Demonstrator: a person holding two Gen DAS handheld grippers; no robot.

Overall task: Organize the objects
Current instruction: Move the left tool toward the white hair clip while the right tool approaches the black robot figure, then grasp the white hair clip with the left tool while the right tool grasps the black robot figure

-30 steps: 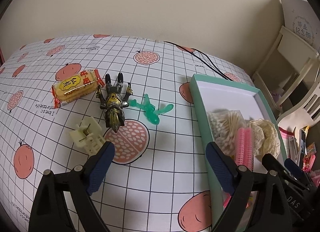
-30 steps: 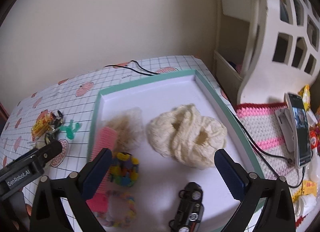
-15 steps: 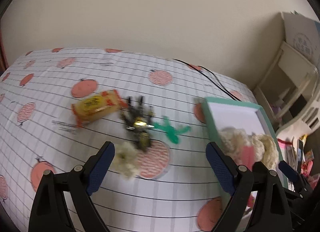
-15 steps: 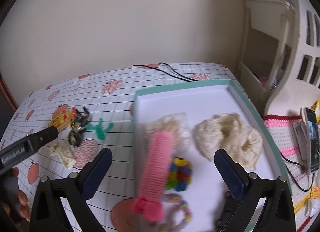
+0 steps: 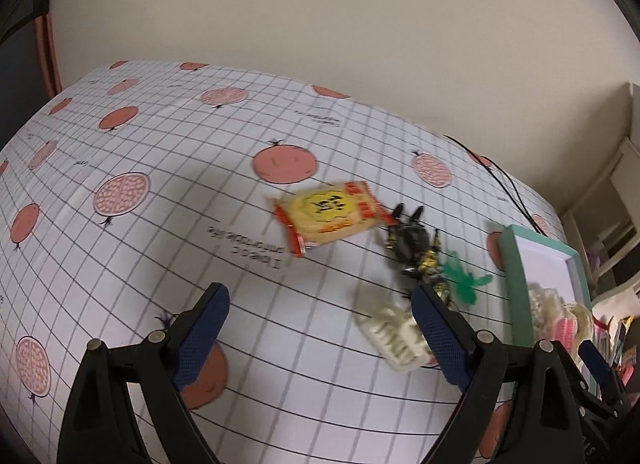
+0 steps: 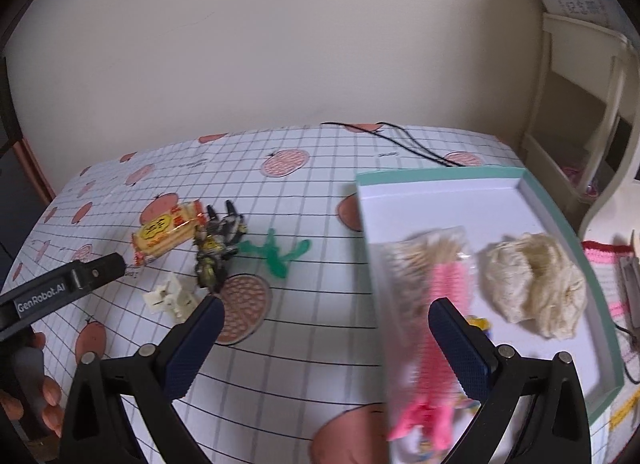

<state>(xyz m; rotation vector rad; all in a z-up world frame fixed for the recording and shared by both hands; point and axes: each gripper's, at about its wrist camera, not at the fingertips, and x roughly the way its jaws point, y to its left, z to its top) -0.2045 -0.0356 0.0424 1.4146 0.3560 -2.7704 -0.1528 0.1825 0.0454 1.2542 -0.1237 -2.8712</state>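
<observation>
Tongs left, wide apart, empty

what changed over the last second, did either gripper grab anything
Nothing was grabbed. Both views swung left: the left gripper left the teal tray and now faces the snack packet; the right gripper left the tray's middle for its left edge. Both stayed open and empty. The packet, dark figure, green toy and cream block did not move.

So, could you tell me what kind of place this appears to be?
Probably a home room: a peach-print gridded tablecloth, a white shelf unit against the wall, and a pink crocheted mat beside the table.
</observation>
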